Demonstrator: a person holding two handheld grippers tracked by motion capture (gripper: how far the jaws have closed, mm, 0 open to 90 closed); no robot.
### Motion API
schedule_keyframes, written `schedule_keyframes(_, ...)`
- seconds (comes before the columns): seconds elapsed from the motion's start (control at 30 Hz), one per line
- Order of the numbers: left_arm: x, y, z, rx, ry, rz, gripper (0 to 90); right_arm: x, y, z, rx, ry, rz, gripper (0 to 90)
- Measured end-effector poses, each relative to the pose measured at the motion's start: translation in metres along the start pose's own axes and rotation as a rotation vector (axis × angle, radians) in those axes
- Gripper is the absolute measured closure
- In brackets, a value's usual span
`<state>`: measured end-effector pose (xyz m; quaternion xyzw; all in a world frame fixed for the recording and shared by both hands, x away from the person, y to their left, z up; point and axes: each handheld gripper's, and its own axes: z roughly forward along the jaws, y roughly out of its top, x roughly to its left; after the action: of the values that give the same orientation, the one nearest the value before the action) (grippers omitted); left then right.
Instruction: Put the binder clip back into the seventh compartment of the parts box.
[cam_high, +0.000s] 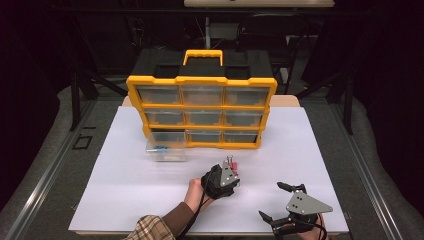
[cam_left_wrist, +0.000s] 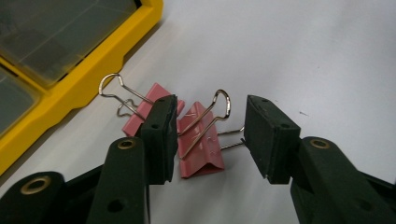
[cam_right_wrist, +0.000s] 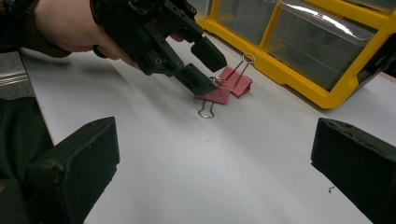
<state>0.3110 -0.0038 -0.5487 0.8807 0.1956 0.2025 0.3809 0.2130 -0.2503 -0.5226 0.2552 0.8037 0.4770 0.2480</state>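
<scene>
Two pink binder clips (cam_high: 233, 163) lie side by side on the white table, in front of the yellow drawer cabinet (cam_high: 200, 78). My left gripper (cam_left_wrist: 210, 135) is open and straddles the nearer clip (cam_left_wrist: 201, 147). Its wire handles stand up between the jaws. The second clip (cam_left_wrist: 140, 109) lies partly behind the left jaw. In the right gripper view the left gripper (cam_right_wrist: 215, 73) tilts down over both clips (cam_right_wrist: 229, 86). My right gripper (cam_high: 271, 200) is wide open near the table's front right, holding nothing.
The cabinet (cam_right_wrist: 299, 79) has clear drawers in three rows. Its bottom-left slot is empty. The removed clear drawer (cam_high: 166, 150) stands on the table before that slot with small blue items (cam_high: 161, 147) inside. White table surface (cam_high: 125, 190) spreads left of the hands.
</scene>
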Motion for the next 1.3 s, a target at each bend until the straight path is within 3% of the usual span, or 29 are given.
schedule_keyframes(0.07,-0.001,-0.001,0.002,-0.004,-0.002,-0.001,59.2,0.000,0.000,0.000,-0.002,0.000,0.001,0.5)
schedule_keyframes(0.3,-0.007,-0.004,0.003,-0.026,0.037,0.084,74.2,0.000,0.000,-0.001,-0.001,-0.005,0.001,0.6)
schedule_keyframes(0.53,-0.003,-0.008,0.002,-0.063,0.057,0.120,83.1,0.000,-0.001,-0.002,-0.001,-0.006,0.005,0.6)
schedule_keyframes(0.67,0.002,-0.009,-0.003,-0.118,0.047,0.090,88.7,0.000,-0.001,-0.003,-0.001,-0.008,0.004,0.6)
schedule_keyframes(0.83,0.008,-0.009,-0.009,-0.150,0.024,0.055,88.8,0.000,-0.001,-0.002,0.001,-0.008,0.002,0.6)
schedule_keyframes(0.93,0.012,-0.009,-0.011,-0.152,0.012,0.036,88.8,0.000,-0.001,-0.002,-0.001,-0.007,0.003,0.6)
schedule_keyframes(1.0,0.018,-0.011,-0.014,-0.157,-0.001,-0.003,88.8,0.000,-0.001,-0.002,0.001,-0.008,0.006,0.6)
schedule_keyframes(1.3,0.030,-0.013,-0.025,-0.161,-0.004,-0.048,88.8,0.000,-0.001,-0.002,0.000,-0.006,0.006,0.7)
